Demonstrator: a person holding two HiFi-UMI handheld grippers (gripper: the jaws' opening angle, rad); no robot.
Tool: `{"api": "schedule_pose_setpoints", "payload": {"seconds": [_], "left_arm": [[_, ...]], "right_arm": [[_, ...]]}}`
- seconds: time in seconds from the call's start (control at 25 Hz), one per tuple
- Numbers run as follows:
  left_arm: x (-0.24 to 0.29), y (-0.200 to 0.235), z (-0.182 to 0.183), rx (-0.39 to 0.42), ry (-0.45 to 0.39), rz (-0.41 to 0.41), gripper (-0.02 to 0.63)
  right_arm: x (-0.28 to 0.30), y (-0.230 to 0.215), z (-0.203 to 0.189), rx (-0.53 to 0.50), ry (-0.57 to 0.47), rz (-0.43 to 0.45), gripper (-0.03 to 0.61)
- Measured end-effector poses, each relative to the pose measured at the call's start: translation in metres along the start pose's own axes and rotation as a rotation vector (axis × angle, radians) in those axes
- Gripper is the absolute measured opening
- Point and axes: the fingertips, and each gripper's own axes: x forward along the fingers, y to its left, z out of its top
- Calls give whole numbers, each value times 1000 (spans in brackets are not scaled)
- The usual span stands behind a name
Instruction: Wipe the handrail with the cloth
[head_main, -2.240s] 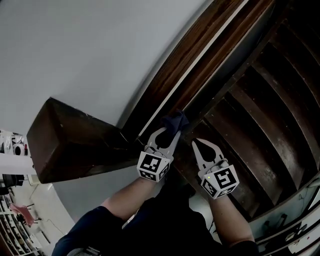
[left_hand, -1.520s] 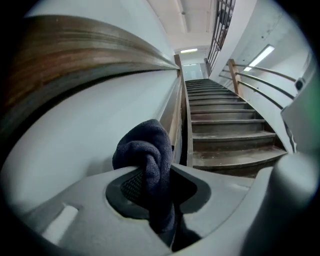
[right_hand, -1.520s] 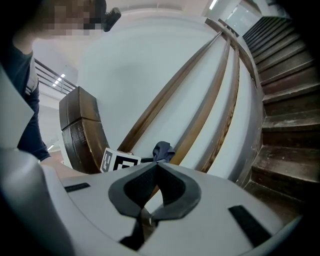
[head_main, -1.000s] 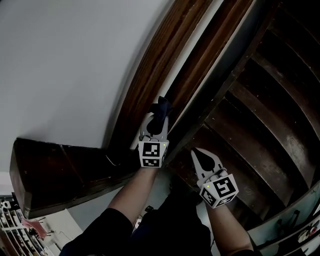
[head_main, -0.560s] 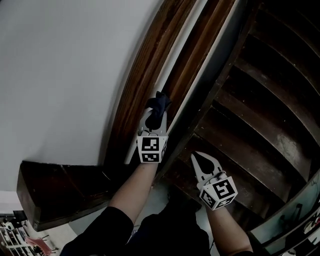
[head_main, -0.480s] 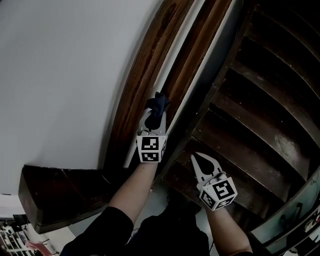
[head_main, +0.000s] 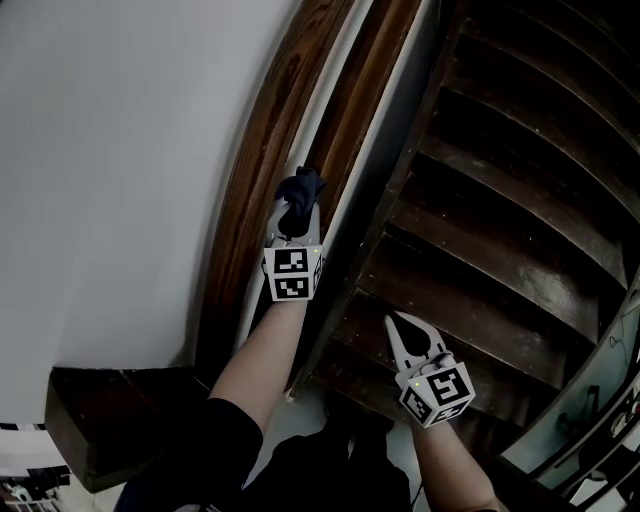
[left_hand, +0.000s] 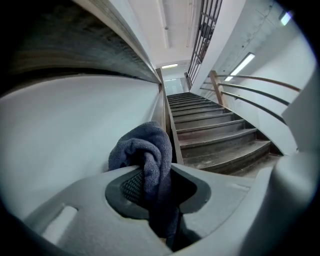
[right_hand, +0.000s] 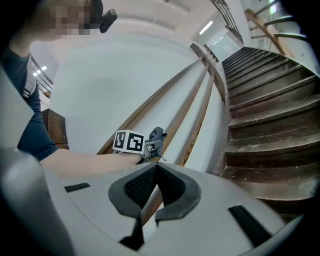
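Observation:
A dark blue cloth (head_main: 299, 190) is bunched at the tips of my left gripper (head_main: 295, 212), which is shut on it. The cloth rests against the inner edge of the brown wooden handrail (head_main: 265, 140) that climbs along the white wall. In the left gripper view the cloth (left_hand: 145, 155) bulges out from between the closed jaws. My right gripper (head_main: 403, 328) hangs lower, over the bottom steps, apart from the rail. It is shut (right_hand: 156, 166) with nothing in it. The right gripper view shows the left gripper's marker cube (right_hand: 128, 142), the cloth (right_hand: 156, 135) and the handrail (right_hand: 172, 102).
Dark wooden steps (head_main: 500, 230) rise on the right. A second wooden band (head_main: 360, 100) runs beside the rail, with a white strip between. A dark wooden block (head_main: 110, 420) sits at lower left. A metal railing (left_hand: 250, 95) lines the far side of the stairs.
My left gripper has slid the cloth further up along the handrail, away from the dark wooden block at its foot. The right gripper has stayed shut, low beside the steps.

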Motion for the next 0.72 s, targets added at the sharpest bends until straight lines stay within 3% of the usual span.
{"api": "schedule_pose_setpoints", "payload": {"seconds": [0.4,0.72], "left_arm": [[0,-7,5,-39,14,-24,97],[-54,-61,-8,-74,41,-122,97]], "right_arm": [[-22,9,9,-25,0,-19,9],[-41,34,11,-57,12,30,9]]}}
